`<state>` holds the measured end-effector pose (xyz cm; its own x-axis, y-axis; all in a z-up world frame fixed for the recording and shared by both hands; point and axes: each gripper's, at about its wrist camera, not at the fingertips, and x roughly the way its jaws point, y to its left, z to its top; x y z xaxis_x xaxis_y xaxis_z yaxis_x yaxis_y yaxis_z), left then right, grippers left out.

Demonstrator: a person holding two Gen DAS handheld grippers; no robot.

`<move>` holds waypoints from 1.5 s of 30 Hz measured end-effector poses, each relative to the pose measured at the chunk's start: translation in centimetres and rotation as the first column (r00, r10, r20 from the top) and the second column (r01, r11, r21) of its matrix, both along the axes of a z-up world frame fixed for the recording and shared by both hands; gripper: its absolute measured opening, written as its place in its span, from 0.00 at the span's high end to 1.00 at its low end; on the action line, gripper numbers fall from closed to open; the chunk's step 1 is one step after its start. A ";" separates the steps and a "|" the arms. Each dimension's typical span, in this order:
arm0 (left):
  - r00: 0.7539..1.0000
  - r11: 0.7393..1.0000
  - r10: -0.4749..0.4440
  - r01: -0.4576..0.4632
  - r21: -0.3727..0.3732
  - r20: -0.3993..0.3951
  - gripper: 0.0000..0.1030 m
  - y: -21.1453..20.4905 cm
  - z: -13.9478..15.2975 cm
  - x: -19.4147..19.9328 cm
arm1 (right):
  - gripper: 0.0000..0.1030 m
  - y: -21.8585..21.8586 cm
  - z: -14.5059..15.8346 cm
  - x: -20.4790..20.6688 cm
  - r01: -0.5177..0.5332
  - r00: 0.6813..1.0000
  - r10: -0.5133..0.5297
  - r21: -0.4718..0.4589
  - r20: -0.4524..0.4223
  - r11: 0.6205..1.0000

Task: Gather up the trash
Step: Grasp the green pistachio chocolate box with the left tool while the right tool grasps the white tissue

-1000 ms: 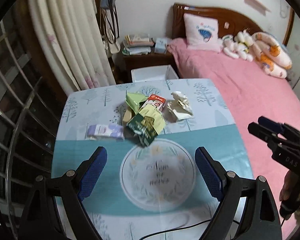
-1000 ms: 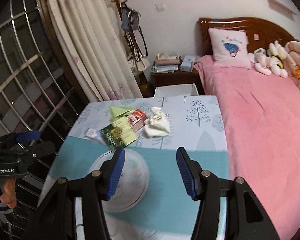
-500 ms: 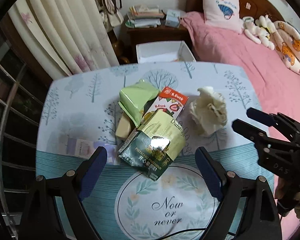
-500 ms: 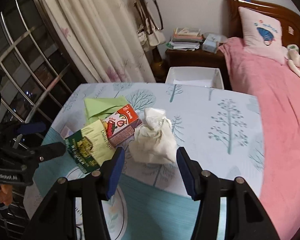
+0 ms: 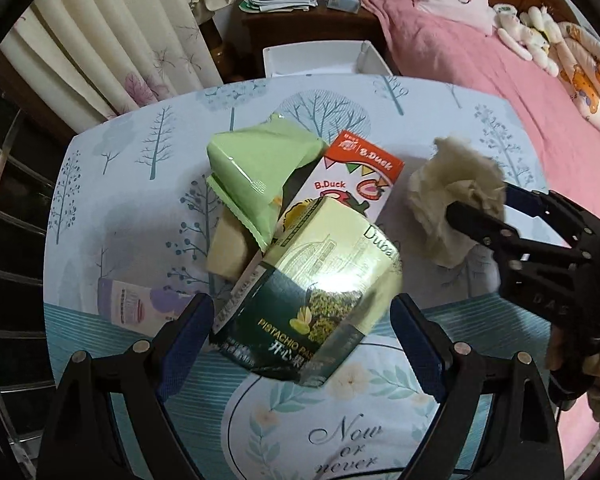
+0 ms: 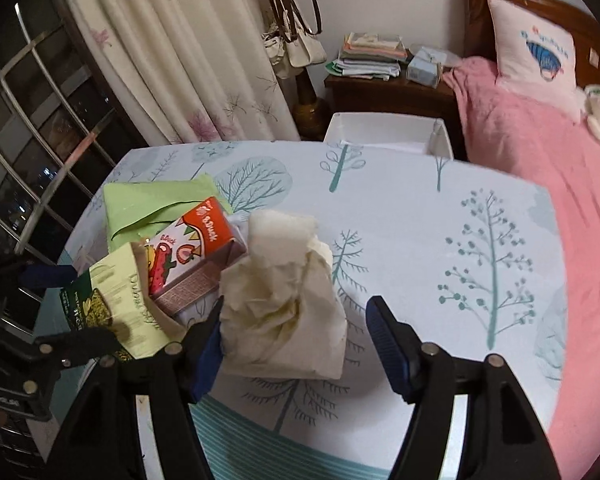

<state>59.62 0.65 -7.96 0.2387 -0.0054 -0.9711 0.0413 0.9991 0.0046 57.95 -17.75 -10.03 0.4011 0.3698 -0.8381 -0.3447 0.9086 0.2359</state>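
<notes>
While both grippers hover low over the tabletop, we log the trash heaped mid-cloth: green wrapper, B.Duck carton, pistachio pouch, small lilac packet, and crumpled tissue just right of the pile.

Left gripper: jaws spread, straddling the pouch's near end, nothing pinched. Right gripper: jaws spread around the tissue; its left pad touches or nearly touches the paper, right pad well clear.

White bin sits beyond the tabletop's far edge, probably the drop point.

Risks, as we judge them:
- Tissue is soft; a shallow close may catch only a loose fold and tear or drop.
- Pouch leans on the carton; closing could drag neighbours along or slide off the glossy film.
- Grippers work close together; collision is possible.
</notes>
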 end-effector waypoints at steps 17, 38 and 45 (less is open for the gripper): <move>0.998 0.997 -0.066 0.066 0.036 -0.005 0.37 -3.1 -1.1 -1.4 | 0.51 -0.9 0.0 -3.1 -0.051 0.997 0.055 0.093 -0.046 0.994; 0.997 0.997 -0.054 0.057 -0.053 0.056 0.44 -4.3 0.6 -3.7 | 0.87 -3.4 1.6 -6.5 0.009 0.997 0.001 0.136 -0.078 0.991; 0.995 0.997 -0.055 0.060 -0.055 0.079 0.45 -4.3 2.4 -7.6 | 0.88 -3.9 2.0 -9.0 0.011 0.996 0.002 0.142 -0.089 0.990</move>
